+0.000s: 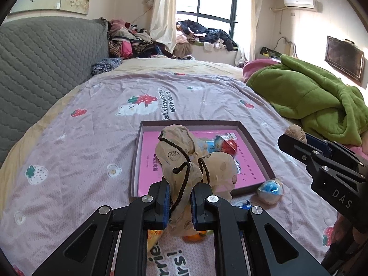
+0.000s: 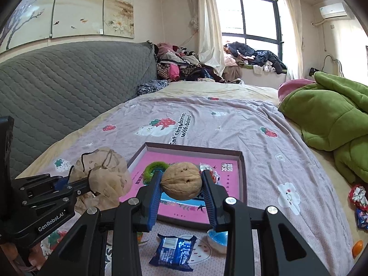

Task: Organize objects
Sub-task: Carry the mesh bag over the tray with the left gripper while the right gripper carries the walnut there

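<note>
My left gripper (image 1: pixel 180 201) is shut on a beige drawstring pouch (image 1: pixel 184 158) with black cords and holds it up over the near edge of a shallow box with a pink bottom (image 1: pixel 147 161). My right gripper (image 2: pixel 181 184) is shut on a walnut (image 2: pixel 181 181), above the same box (image 2: pixel 241 184). The pouch (image 2: pixel 108 181) and left gripper (image 2: pixel 69 184) show at the left of the right wrist view. The walnut (image 1: pixel 296 132) and right gripper (image 1: pixel 299 142) show at the right of the left wrist view.
The box holds a red-and-white wrapped ball (image 1: pixel 227 145) and a green ring (image 2: pixel 154 168). On the strawberry bedsheet lie a blue-white ball (image 1: pixel 270 189), a blue snack packet (image 2: pixel 174 250), wrapped sweets (image 2: pixel 357 195) and an orange piece (image 2: pixel 357 247). A green quilt (image 1: pixel 310 96) is heaped at right; a grey headboard (image 1: pixel 41 62) at left.
</note>
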`<state>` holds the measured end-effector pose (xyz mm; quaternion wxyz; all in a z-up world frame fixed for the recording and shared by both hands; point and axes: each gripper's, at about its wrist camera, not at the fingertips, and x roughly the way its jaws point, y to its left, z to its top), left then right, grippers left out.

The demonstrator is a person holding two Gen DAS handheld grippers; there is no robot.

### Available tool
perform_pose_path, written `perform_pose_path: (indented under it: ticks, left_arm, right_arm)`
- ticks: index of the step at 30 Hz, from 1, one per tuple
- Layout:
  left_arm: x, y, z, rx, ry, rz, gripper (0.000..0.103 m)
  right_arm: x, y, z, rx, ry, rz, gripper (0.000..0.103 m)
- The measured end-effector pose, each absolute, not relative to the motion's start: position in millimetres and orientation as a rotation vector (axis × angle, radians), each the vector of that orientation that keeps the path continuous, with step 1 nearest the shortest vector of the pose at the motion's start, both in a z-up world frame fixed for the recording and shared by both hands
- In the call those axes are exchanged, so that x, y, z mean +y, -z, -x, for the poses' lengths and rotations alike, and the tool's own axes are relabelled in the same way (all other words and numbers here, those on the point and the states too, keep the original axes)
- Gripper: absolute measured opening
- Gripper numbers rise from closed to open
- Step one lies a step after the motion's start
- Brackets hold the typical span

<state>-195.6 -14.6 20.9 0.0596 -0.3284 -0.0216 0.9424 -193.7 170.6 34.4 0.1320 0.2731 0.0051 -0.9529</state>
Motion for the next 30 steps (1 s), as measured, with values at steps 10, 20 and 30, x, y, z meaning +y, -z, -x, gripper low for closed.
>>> perform_pose_path:
  ticks: [10, 20, 30]
  left_arm:
    - [-16, -9, 222, -0.063, -2.838, 1.024, 0.014]
    - [-21, 15, 251, -0.096, -2.799, 1.096, 0.014]
    - [-22, 41, 276, -0.106, -2.782, 1.196, 0.014]
  right_arm:
    - [174, -24, 220, 0.021, 2.77, -0.845, 0.035]
    - [176, 3, 249, 0.027, 2.769, -0.94, 0.035]
    - [174, 36, 270, 0.033, 2.738, -1.054, 0.035]
